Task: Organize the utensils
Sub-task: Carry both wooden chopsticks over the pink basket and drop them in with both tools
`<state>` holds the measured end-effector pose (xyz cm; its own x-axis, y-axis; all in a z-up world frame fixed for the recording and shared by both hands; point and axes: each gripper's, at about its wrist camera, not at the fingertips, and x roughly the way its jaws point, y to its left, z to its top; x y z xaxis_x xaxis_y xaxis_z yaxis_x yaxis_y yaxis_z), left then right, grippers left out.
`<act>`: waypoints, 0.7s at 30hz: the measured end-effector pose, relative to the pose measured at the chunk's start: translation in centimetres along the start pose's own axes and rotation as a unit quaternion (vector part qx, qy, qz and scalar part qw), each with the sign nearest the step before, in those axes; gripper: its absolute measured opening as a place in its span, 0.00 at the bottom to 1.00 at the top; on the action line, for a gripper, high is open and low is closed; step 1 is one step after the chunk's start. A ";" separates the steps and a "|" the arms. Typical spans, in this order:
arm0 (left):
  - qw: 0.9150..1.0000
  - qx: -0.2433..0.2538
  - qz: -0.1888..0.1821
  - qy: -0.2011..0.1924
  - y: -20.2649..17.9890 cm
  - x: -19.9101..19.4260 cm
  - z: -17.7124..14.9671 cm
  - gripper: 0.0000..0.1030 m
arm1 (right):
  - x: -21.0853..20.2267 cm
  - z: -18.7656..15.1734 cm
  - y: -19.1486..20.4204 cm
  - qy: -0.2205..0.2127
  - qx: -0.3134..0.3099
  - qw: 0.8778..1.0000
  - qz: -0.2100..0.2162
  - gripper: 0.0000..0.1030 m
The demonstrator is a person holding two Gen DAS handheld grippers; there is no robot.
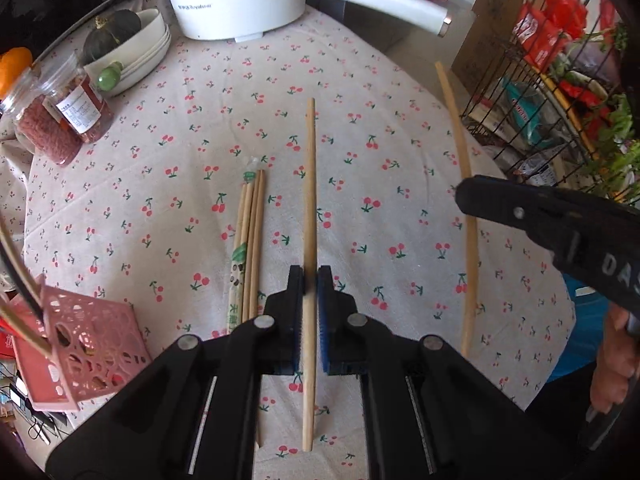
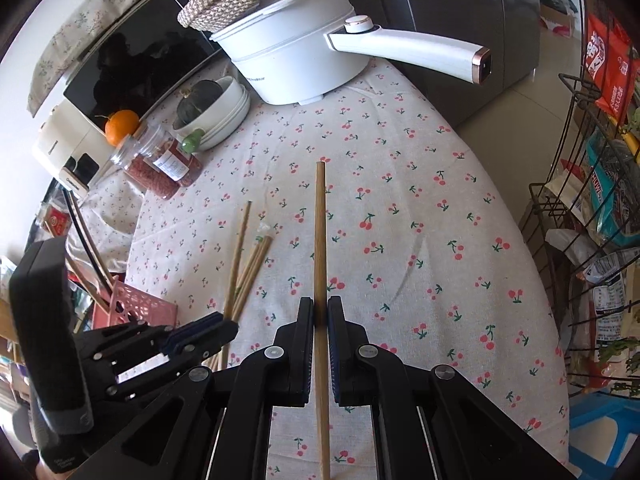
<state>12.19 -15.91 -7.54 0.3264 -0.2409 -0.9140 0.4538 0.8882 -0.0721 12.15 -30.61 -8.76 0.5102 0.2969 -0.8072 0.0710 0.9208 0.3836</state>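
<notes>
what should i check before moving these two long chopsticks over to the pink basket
1. Left gripper closed on a long chopstick: ok.
2. Right gripper closed on the other long chopstick: ok.
3. Both sticks lifted off the cherry tablecloth: cannot tell.
4. Pink basket within view at the left table edge: ok; it is tilted and already holds sticks.
5. Bundle of short chopsticks lies between the left gripper and the basket: not ok for a low sweep.
6. White electric pot is far from both tips: ok.
</notes>
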 end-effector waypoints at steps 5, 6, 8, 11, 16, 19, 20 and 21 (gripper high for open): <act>0.997 0.006 -0.018 -0.072 0.7 -5.0 -2.7 0.08 | -1.6 -0.5 1.1 -0.025 0.001 0.999 0.022 0.07; 0.996 0.005 -0.020 -0.087 0.9 -6.1 -3.2 0.08 | -2.0 -0.6 1.5 -0.031 -0.004 0.999 0.022 0.07; 0.993 -0.003 -0.031 -0.116 1.5 -8.1 -4.6 0.08 | -2.7 -0.9 2.5 -0.045 -0.020 0.999 0.021 0.07; 0.986 -0.017 -0.027 -0.164 2.4 -10.7 -6.0 0.08 | -3.9 -1.1 3.9 -0.069 -0.038 0.996 0.029 0.07; 0.968 -0.039 -0.034 -0.246 4.2 -15.7 -6.4 0.08 | -6.5 -1.4 6.2 -0.123 -0.063 0.989 0.048 0.07; 0.953 -0.062 -0.027 -0.294 6.1 -18.1 -7.1 0.08 | -8.0 -1.4 7.3 -0.151 -0.069 0.984 0.068 0.07; 0.948 -0.073 -0.024 -0.309 6.9 -18.7 -7.3 0.08 | -8.4 -1.3 7.6 -0.158 -0.071 0.982 0.074 0.07; 0.943 -0.084 -0.020 -0.322 7.7 -19.1 -7.4 0.08 | -8.7 -1.2 7.9 -0.163 -0.073 0.981 0.080 0.07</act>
<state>3.30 -1.56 6.36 0.7727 -0.4149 -0.4803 0.3558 0.9098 -0.2135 7.22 -25.57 0.75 0.7533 0.3661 -0.5463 -0.1439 0.9023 0.4063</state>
